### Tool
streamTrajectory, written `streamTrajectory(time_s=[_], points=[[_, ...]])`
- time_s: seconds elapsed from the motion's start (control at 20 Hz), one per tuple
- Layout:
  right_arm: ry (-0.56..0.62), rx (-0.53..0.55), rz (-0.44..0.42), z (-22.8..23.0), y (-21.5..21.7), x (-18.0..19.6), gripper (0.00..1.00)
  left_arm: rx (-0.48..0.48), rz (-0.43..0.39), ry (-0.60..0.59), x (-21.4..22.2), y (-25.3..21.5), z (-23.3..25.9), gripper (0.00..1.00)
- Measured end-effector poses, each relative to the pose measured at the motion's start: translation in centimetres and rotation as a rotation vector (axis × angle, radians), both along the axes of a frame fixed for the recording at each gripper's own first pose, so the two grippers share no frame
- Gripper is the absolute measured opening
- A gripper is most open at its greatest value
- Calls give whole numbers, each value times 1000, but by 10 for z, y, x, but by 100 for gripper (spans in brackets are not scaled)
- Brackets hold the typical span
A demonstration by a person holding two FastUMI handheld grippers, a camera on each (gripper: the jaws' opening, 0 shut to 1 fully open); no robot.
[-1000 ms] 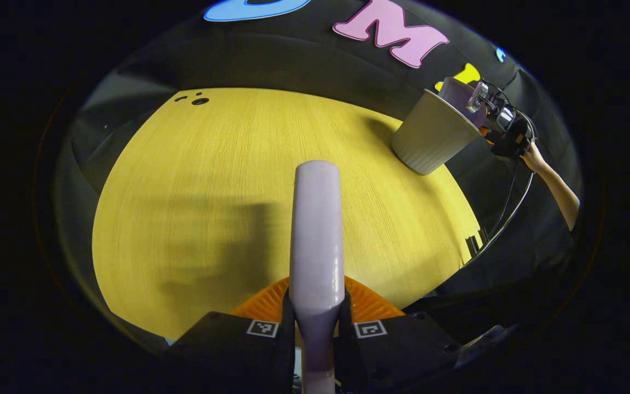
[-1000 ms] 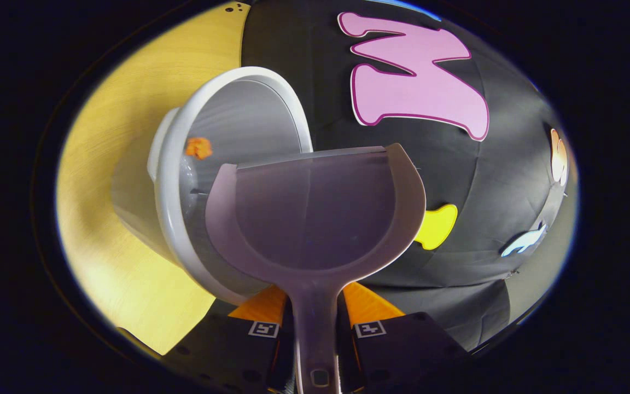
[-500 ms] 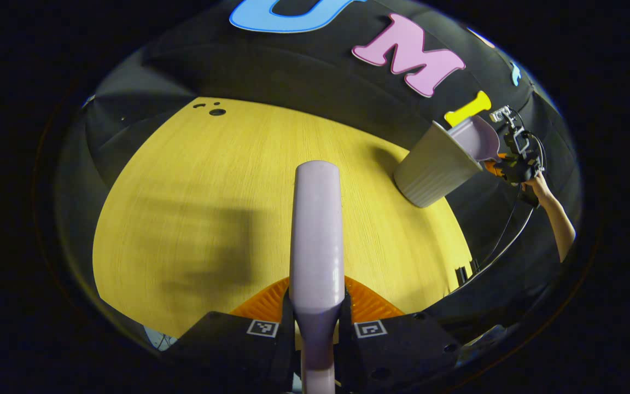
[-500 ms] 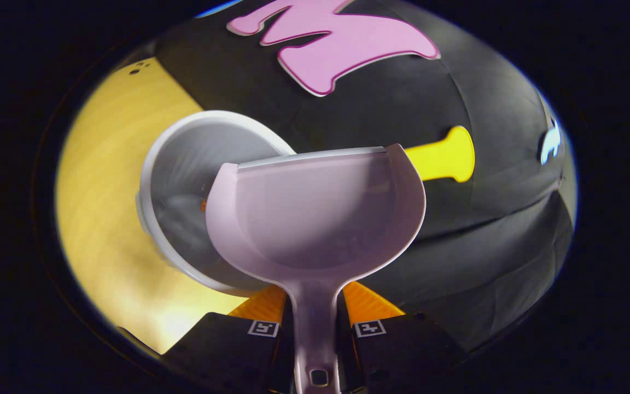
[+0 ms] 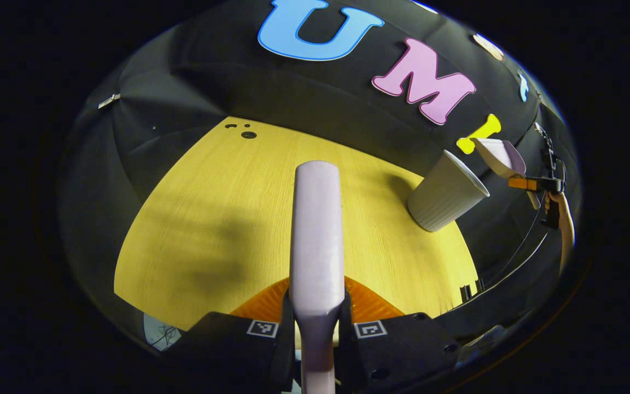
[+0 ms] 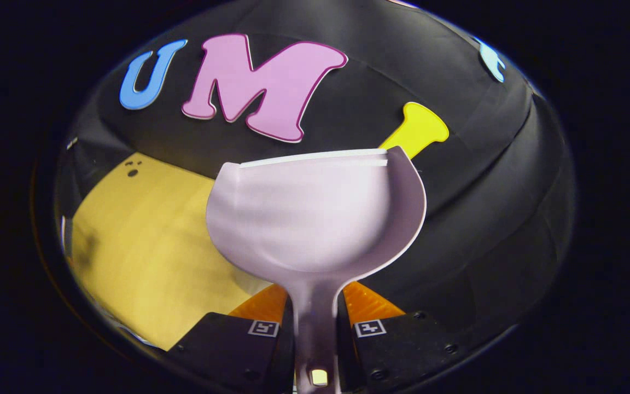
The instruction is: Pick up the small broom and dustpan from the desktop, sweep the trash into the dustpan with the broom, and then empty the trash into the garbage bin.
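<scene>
The dustpan [image 6: 315,219] looks like light, rigid, smooth plastic — best held by its narrow handle, where the right gripper [image 6: 315,328] has both fingers pinched on it, the scoop jutting forward and looking empty. The left gripper [image 5: 315,328] pinches the broom [image 5: 316,230] handle likewise, over the tabletop [image 5: 211,219]. The garbage bin [image 5: 443,191] stands at the far right — just left of the raised dustpan.

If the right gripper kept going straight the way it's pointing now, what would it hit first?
Probably the booth's black cloth wall. The right gripper holds the dustpan, which leads and points above the table's far edge, so the pan's front lip would touch first. Depth is hard to judge.
</scene>
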State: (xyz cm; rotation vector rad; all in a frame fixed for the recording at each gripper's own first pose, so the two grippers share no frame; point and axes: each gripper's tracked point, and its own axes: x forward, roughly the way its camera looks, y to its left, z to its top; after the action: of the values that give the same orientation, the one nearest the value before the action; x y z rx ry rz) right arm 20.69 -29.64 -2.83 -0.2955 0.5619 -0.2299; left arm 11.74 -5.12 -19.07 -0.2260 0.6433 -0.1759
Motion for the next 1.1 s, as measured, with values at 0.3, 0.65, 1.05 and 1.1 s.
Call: streamTrajectory(time_s=[0.3,0.65,1.05,1.1], points=[[-49,237,88,21,32,6,35,3,-14,-4,-5,-9,-16,36],[-5,414,243,-26,155,-19,35,11,-28,32,-15,-22,-43,36],[203,475,311,-152,234,-35,35,31,11,47,12,-21,-53,36],[226,485,306,-169,238,-32,35,36,13,53,17,-22,-54,36]])
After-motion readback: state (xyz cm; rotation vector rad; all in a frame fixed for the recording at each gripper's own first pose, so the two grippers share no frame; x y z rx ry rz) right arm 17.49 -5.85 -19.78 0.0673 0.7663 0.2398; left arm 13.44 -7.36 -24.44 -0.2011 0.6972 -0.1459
